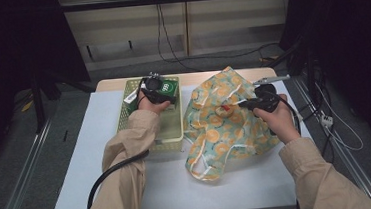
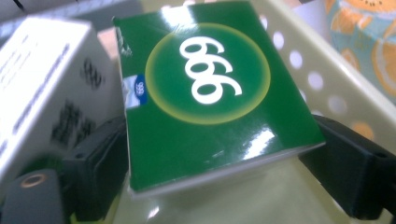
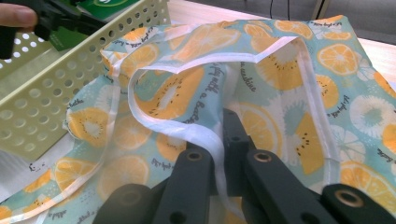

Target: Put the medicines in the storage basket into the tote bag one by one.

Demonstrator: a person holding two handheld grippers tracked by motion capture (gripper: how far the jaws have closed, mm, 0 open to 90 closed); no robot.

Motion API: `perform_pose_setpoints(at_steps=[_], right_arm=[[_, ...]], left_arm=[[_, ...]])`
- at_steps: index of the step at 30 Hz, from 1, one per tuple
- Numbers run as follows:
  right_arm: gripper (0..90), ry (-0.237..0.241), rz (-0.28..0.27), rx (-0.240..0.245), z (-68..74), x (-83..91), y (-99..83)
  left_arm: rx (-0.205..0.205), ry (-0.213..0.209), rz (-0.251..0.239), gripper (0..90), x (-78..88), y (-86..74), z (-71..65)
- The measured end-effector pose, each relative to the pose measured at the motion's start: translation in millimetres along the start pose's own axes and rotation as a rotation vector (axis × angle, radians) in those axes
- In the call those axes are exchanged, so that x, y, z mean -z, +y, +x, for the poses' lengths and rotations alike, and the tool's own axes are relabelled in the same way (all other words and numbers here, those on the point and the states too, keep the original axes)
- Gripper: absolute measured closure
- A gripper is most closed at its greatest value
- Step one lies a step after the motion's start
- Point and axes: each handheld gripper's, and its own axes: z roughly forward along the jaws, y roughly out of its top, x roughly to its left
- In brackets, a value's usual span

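Left hand-held gripper (image 2: 219,158) clamping green box (image 2: 210,93) inside pale perforated basket (image 1: 173,135); right hand-held gripper (image 3: 219,140) pinching shut on fruit-print bag's white trim (image 3: 205,135) on desk (image 1: 102,156).

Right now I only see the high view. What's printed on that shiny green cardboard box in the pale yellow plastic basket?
Observer: In the left gripper view, the green cardboard box has three white digits inside a yellow-edged circle.
Operator: Is the left gripper really holding it?
Observer: It looks so. The left gripper has one black jaw against each side of the box, which sits tilted.
Operator: What is the right gripper pinching?
Observer: The right gripper is shut on the white trim strap of the orange-slice fabric bag.
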Motion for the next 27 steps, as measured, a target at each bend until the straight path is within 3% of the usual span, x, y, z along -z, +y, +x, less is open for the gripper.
perform_pose_setpoints(at_steps=[2, 7, 11, 13, 14, 18, 23, 26, 27], right_arm=[[90.0, -0.006, 0.001, -0.005, -0.4, 0.8, -1.2], [90.0, -0.011, -0.002, -0.007, 0.6, 1.1, -4.1], [90.0, -0.012, -0.003, -0.008, 2.7, 0.1, -5.2], [90.0, -0.014, 0.004, -0.003, 4.1, -1.4, -5.5], [90.0, -0.011, 0.002, -0.003, 5.1, -2.0, -5.2], [90.0, -0.006, 0.007, -0.004, 6.2, -1.3, -4.9], [90.0, -0.009, 0.007, -0.004, 4.5, 0.2, -5.4], [90.0, -0.008, 0.006, 0.001, 4.8, 0.8, -5.8], [90.0, -0.008, 0.005, 0.000, 4.9, 1.7, -5.9]], left_arm=[[-0.019, -0.001, 0.014, 14.2, 9.0, -5.3, 2.1], [-0.007, -0.075, 0.019, 15.6, 30.8, -25.3, 6.9], [-0.047, -0.095, 0.035, 15.3, 46.6, -40.6, 7.7], [-0.068, -0.087, 0.032, 14.5, 49.3, -43.4, 8.7], [-0.050, -0.089, 0.029, 14.1, 49.1, -43.5, 8.6], [-0.056, -0.064, 0.029, 9.1, 42.4, -37.0, 5.2], [-0.028, -0.038, 0.029, 6.1, 28.8, -29.8, -5.7], [-0.060, 0.006, 0.048, 7.7, 25.1, -30.1, -9.7], [-0.062, 0.007, 0.052, 13.3, 25.5, -30.7, -9.4]])
